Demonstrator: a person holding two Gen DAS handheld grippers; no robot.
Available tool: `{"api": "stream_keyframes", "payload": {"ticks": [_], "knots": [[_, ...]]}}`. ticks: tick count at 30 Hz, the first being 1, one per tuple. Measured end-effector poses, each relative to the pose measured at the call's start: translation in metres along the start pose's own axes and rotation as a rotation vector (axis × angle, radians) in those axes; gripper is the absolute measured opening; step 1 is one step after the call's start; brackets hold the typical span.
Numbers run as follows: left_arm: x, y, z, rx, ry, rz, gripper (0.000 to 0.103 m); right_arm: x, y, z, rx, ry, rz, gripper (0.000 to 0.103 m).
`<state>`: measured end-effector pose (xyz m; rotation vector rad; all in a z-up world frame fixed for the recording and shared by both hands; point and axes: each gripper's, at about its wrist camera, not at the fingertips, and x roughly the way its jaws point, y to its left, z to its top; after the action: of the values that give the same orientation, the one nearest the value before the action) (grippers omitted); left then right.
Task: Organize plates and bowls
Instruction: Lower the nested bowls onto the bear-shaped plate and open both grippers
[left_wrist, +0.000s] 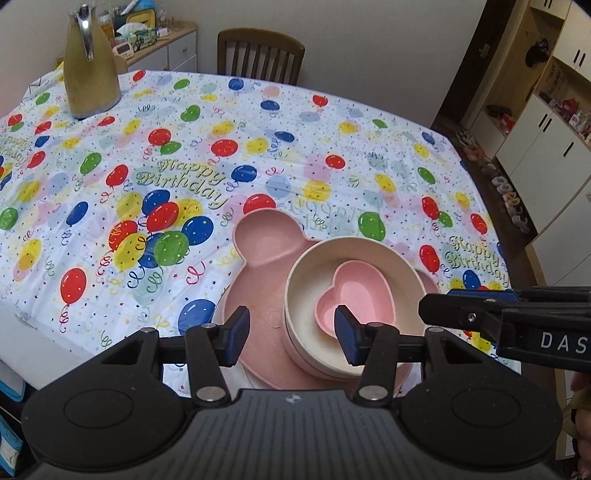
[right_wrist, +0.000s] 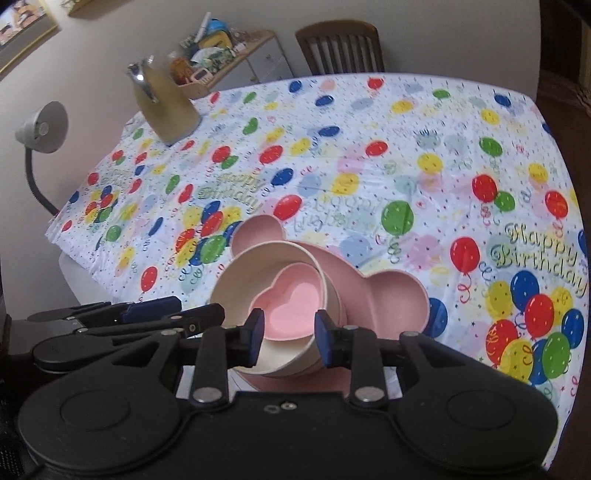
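A pink bear-shaped plate lies at the near edge of the table. On it stands a cream round bowl, which seems to sit in a pink bowl below it. A small pink heart-shaped bowl rests inside the cream bowl. My left gripper is open and empty, just above the near side of the stack. My right gripper is open and empty over the heart bowl's near edge. The right gripper also shows in the left wrist view, and the left gripper in the right wrist view.
The table wears a balloon-print birthday cloth. A gold jug stands at the far left. A wooden chair is behind the table. A desk lamp stands left; cupboards stand right.
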<state>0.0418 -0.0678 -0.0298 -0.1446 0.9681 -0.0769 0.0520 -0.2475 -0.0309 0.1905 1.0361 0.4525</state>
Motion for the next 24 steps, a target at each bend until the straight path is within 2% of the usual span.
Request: {"api": "stream_keyframes", "payload": {"ticks": [6,7,8,9,10,11,14,16,17,22,24], "knots": [[-0.024,0.008,-0.009,0.030,-0.044,-0.051,0.049,-0.021,0.022,-0.012,-0.078,-0.096,-0.028,0.031],[-0.028,0.010,-0.011,0.035,-0.051,-0.059,0.052,-0.024,0.025,-0.015,-0.087,-0.112,-0.036,0.037],[-0.032,0.012,-0.012,0.039,-0.058,-0.066,0.055,-0.027,0.028,-0.017,-0.091,-0.125,-0.040,0.048],[-0.036,0.015,-0.014,0.042,-0.068,-0.073,0.064,-0.030,0.030,-0.020,-0.089,-0.139,-0.046,0.053],[-0.041,0.017,-0.016,0.047,-0.082,-0.080,0.068,-0.034,0.033,-0.023,-0.085,-0.152,-0.052,0.062],[-0.046,0.019,-0.018,0.053,-0.096,-0.087,0.068,-0.037,0.035,-0.026,-0.080,-0.163,-0.057,0.066],[-0.057,0.025,-0.023,0.062,-0.121,-0.108,0.069,-0.045,0.043,-0.035,-0.085,-0.187,-0.073,0.075],[-0.065,0.029,-0.027,0.071,-0.144,-0.130,0.078,-0.051,0.047,-0.041,-0.078,-0.210,-0.081,0.084],[-0.068,0.030,-0.028,0.077,-0.156,-0.138,0.079,-0.054,0.049,-0.043,-0.073,-0.222,-0.082,0.087],[-0.079,0.031,-0.032,0.098,-0.197,-0.172,0.082,-0.067,0.056,-0.057,-0.042,-0.283,-0.113,0.100],[-0.080,0.031,-0.034,0.100,-0.207,-0.187,0.083,-0.070,0.057,-0.061,-0.039,-0.305,-0.129,0.102]]}}
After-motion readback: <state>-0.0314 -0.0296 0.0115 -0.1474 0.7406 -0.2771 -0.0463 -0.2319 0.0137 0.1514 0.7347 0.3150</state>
